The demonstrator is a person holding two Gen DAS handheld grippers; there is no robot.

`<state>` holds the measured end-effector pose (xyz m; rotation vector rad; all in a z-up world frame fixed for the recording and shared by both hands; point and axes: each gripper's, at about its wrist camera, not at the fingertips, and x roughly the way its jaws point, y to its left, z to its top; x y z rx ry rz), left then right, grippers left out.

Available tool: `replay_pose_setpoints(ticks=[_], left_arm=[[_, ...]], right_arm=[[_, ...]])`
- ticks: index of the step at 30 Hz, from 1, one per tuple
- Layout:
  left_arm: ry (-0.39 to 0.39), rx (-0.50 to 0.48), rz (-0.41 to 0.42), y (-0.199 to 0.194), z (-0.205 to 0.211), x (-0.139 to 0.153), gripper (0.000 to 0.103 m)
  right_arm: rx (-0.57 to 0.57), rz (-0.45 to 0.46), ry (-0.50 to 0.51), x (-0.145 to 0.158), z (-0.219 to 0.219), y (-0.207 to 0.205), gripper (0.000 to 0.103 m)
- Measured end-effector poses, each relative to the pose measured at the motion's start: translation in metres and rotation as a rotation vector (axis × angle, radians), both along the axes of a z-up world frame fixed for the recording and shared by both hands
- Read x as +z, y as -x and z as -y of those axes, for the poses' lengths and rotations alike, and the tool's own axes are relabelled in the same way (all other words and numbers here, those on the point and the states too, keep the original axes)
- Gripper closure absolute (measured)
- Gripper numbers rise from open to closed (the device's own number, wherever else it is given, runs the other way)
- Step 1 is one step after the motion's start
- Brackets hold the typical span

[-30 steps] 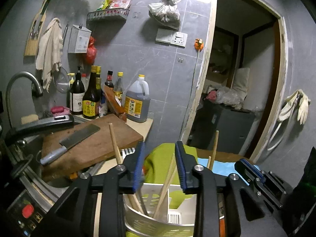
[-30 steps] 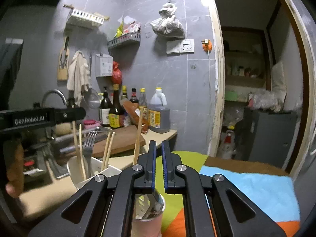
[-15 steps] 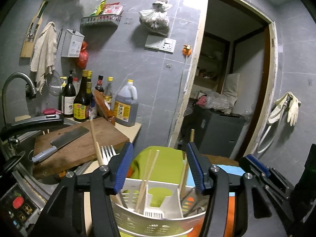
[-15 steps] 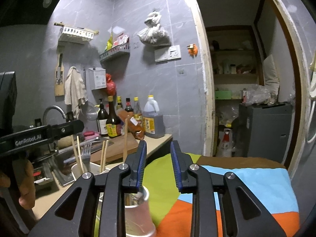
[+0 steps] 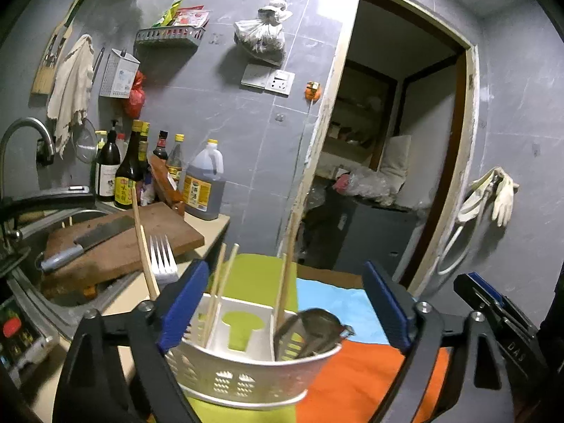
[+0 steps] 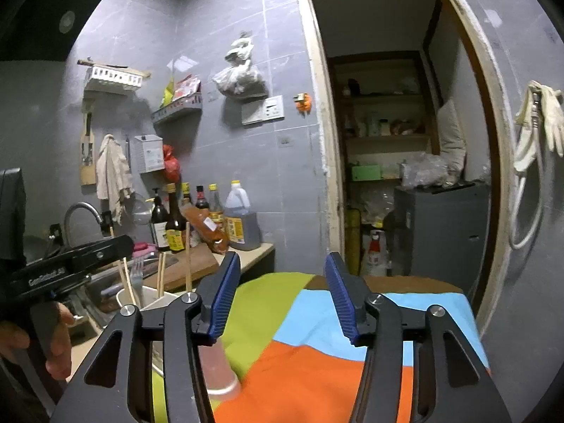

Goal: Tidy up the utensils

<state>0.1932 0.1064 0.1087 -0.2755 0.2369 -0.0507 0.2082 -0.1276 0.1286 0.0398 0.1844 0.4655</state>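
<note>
Behind our white utensil caddy (image 5: 246, 380) we see a cutting board (image 5: 120, 243) carrying a cleaver (image 5: 88, 243), with sauce bottles (image 5: 130, 172) along the grey wall. The caddy stands on the colourful cloth (image 5: 356, 380) over the worktop, holding upright chopsticks (image 5: 220, 289), a fork (image 5: 163, 259) and a dark ladle (image 5: 310, 328). Our left claw (image 5: 282, 306) gapes wide around the caddy without touching it, and our right claw (image 6: 282, 296) is spread too, a pink cup (image 6: 218, 370) under its left finger.
</note>
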Motion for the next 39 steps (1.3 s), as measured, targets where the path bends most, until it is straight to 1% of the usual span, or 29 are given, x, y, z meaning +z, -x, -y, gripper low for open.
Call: replay_pose_setpoints(ticks=[1,2,3,5,7,11,15,16,20,26,32,39], left_arm=[[0.005,-0.001,0.002,0.002,0.001,0.000,0.011],[0.011,-0.003,0.007,0.006,0.002,0.000,0.009],[0.017,-0.007,0.011,0.011,0.004,0.000,0.008],[0.025,-0.019,0.012,0.017,0.006,0.000,0.006],[0.029,-0.030,0.013,0.025,0.009,0.000,0.005],[0.022,-0.044,0.018,0.043,0.015,-0.002,0.003],[0.001,-0.056,0.019,0.061,0.022,-0.005,0.003],[-0.003,-0.059,0.022,0.065,0.023,-0.006,0.003],[-0.006,-0.060,0.032,0.084,0.027,-0.010,0.003],[-0.068,-0.048,0.042,0.109,0.038,-0.017,0.003],[-0.109,-0.004,0.051,0.132,0.045,-0.031,0.003],[-0.117,0.019,0.033,0.148,0.046,-0.048,0.003]], right_arm=[[-0.007,-0.003,-0.005,0.001,0.006,0.004,0.043],[-0.011,-0.005,-0.013,0.002,0.011,0.008,0.038],[-0.014,-0.003,-0.022,0.004,0.015,0.012,0.032],[-0.022,0.000,-0.028,0.006,0.023,0.020,0.030],[-0.030,0.000,-0.024,0.007,0.028,0.028,0.025],[-0.033,-0.017,-0.034,0.009,0.042,0.048,0.016],[-0.040,-0.024,-0.046,0.010,0.053,0.069,0.002],[-0.043,-0.024,-0.051,0.009,0.056,0.075,0.000],[-0.057,-0.024,-0.059,0.008,0.064,0.097,0.000],[-0.090,-0.015,-0.039,0.003,0.068,0.125,0.000],[-0.124,0.003,-0.008,-0.007,0.067,0.151,0.000],[-0.171,0.014,0.025,-0.019,0.064,0.175,0.000]])
